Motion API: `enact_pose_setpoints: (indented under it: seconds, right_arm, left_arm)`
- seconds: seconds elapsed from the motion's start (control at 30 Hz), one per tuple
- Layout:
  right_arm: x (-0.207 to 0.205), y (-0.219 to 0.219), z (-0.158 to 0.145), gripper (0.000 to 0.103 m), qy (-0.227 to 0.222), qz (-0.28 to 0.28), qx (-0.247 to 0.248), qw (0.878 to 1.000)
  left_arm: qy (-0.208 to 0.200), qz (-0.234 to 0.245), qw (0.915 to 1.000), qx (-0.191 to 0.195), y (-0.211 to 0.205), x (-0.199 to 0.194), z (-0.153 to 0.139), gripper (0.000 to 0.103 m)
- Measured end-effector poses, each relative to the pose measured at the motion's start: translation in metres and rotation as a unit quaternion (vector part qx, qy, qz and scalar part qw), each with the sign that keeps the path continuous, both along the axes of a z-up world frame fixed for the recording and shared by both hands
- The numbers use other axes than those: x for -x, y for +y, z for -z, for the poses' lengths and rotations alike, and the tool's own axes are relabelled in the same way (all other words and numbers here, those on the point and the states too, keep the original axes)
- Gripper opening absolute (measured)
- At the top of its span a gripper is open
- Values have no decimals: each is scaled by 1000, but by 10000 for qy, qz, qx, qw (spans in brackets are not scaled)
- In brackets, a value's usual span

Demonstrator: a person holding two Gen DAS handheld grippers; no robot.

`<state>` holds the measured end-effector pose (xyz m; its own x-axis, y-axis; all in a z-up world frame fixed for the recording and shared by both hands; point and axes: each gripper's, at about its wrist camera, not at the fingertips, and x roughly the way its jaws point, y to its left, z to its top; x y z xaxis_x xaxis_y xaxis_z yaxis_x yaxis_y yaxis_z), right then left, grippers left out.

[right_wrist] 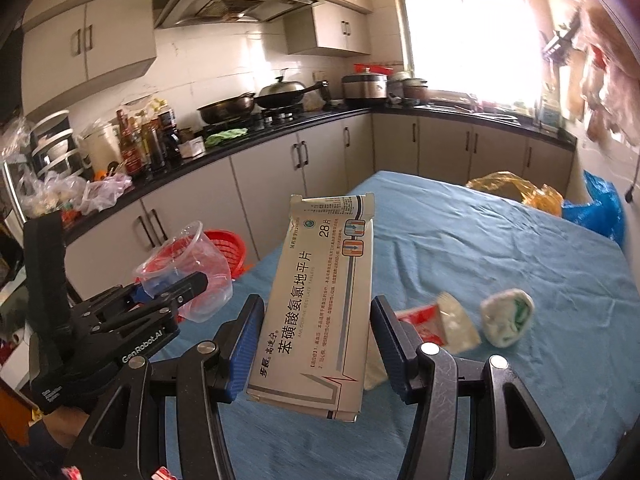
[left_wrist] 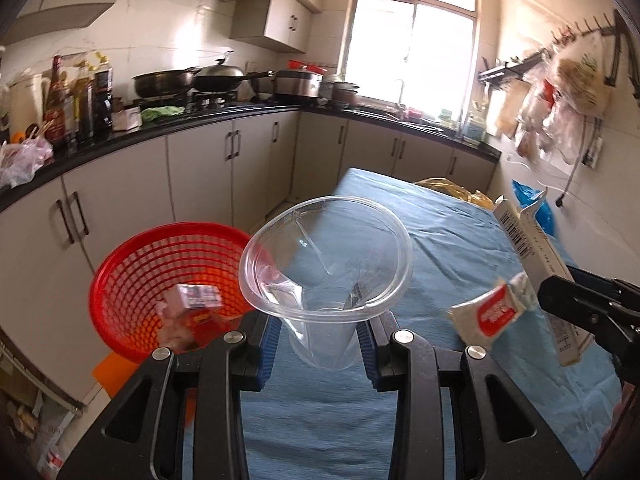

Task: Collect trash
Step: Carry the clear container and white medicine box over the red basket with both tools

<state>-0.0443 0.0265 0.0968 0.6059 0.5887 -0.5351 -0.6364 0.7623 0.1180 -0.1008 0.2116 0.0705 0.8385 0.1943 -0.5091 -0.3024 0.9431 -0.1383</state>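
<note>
My left gripper point(left_wrist: 320, 340) is shut on a clear plastic cup point(left_wrist: 326, 264), held above the left edge of the blue-clothed table point(left_wrist: 460, 248), beside the red mesh basket point(left_wrist: 132, 264). The basket holds a small carton point(left_wrist: 196, 300) and other scraps. The left gripper point(right_wrist: 172, 292) and cup point(right_wrist: 200, 276) also show in the right wrist view. My right gripper point(right_wrist: 318, 344) is shut on a flattened white medicine box point(right_wrist: 320, 308), held upright over the table. The box also shows in the left wrist view point(left_wrist: 536, 264). A red-and-white sachet point(left_wrist: 492, 312) and a crumpled green-white wad point(right_wrist: 508, 316) lie on the cloth.
The basket point(right_wrist: 228, 248) sits off the table's left edge near grey cabinets point(left_wrist: 200, 176). A yellow bag point(right_wrist: 516, 192) and a blue bag point(right_wrist: 600, 212) lie at the table's far right. The black counter point(right_wrist: 280, 128) carries bottles, pans and pots.
</note>
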Motion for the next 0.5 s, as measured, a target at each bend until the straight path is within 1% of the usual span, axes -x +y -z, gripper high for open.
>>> enact_pose_setpoints:
  seconds: [0.23, 0.5]
  right_arm:
    - [0, 40, -4, 59, 24, -334, 67, 9994]
    - [-6, 83, -3, 59, 166, -665, 100, 9976]
  left_arm:
    - [84, -318, 9994, 103, 29, 8, 3, 34]
    - [132, -588, 9979, 233, 59, 17, 6, 34]
